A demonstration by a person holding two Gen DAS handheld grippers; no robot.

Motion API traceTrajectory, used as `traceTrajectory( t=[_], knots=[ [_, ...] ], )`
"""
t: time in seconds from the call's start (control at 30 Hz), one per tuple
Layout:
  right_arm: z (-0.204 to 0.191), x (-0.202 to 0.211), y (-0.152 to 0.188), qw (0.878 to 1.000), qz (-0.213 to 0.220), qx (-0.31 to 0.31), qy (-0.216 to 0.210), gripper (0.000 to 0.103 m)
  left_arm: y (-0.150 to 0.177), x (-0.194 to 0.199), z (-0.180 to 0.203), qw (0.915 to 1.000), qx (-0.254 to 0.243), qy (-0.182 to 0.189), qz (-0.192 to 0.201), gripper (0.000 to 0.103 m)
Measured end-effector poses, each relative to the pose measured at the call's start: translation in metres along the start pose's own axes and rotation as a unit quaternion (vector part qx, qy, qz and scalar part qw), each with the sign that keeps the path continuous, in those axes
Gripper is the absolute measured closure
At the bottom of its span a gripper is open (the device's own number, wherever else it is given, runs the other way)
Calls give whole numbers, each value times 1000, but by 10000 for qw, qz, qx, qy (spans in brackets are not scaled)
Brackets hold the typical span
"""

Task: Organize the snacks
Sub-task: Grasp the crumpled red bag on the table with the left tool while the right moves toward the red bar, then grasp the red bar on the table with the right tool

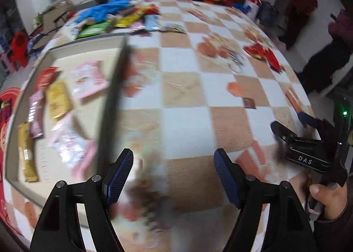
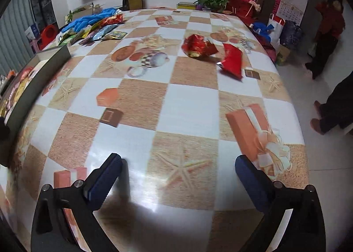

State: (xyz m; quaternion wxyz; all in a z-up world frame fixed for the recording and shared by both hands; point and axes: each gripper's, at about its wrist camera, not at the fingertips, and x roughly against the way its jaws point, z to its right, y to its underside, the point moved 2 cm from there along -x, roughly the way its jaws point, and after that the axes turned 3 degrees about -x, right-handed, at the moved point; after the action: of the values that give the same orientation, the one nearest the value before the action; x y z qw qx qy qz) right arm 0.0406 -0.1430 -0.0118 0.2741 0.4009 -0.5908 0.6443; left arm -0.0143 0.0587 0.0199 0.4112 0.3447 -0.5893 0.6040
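Both tools empty, loose snacks lying ahead

The shallow grey-walled tray [image 1: 114, 88] of packets sat at left; the left tool [image 1: 174, 174] and right tool [image 2: 178, 174] stood apart, holding nothing. The crumpled red foil snack packets [image 2: 199, 47] lay ahead on the checked counter [image 2: 187, 106], nearer the right tool.

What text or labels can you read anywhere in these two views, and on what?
"DAS": on the right gripper body, left wrist view.
Snack packets in the box: print blurred, unreadable.
Red packets on the table: too small.
Wall calendar: digits too small.
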Motion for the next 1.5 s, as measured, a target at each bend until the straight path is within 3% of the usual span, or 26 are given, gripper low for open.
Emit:
traceTrajectory(
  t=[0.13, 0.4, 0.67, 0.93, 1.03, 1.07, 1.1, 1.13, 1.3, 1.33, 1.5],
  knots=[
    [9, 1, 1, 9998, 187, 5, -57, 0, -19, -26, 31, 9996, -158, -6, -243, 24],
    [11, 0, 2, 9998, 193, 13, -52, 0, -87, -60, 63, 9966, 61, 520, -630, 24],
    [9, -1, 2, 9998, 190, 17, -52, 0, -166, -85, 82, 9951, 465, 652, -576, 24],
    [11, -1, 2, 9998, 191, 16, -56, 0, -217, -111, 130, 9956, 327, 753, -453, 24],
    [11, -1, 2, 9998, 192, 17, -55, 0, -221, -132, 139, 9956, 252, 643, -628, 25],
    [10, -1, 2, 9998, 192, 17, -55, 0, -220, -139, 140, 9960, 200, 533, -691, 30],
    [10, -1, 2, 9998, 192, 17, -56, 0, -219, -137, 143, 9984, 26, 317, -464, 41],
    [11, -1, 2, 9998, 193, 16, -57, 0, -218, -138, 145, 9986, -112, 250, -459, 43],
    [10, -2, 1, 9998, 191, 18, -56, 0, -199, -128, 134, 9992, -191, 256, -219, 48],
    [10, -2, 1, 9998, 192, 18, -57, 0, -193, -124, 129, 9994, -223, 227, -158, 66],
    [10, -2, 1, 9998, 192, 18, -57, 0, -142, -100, 99, 9982, -530, -6, 265, 65]
  ],
)
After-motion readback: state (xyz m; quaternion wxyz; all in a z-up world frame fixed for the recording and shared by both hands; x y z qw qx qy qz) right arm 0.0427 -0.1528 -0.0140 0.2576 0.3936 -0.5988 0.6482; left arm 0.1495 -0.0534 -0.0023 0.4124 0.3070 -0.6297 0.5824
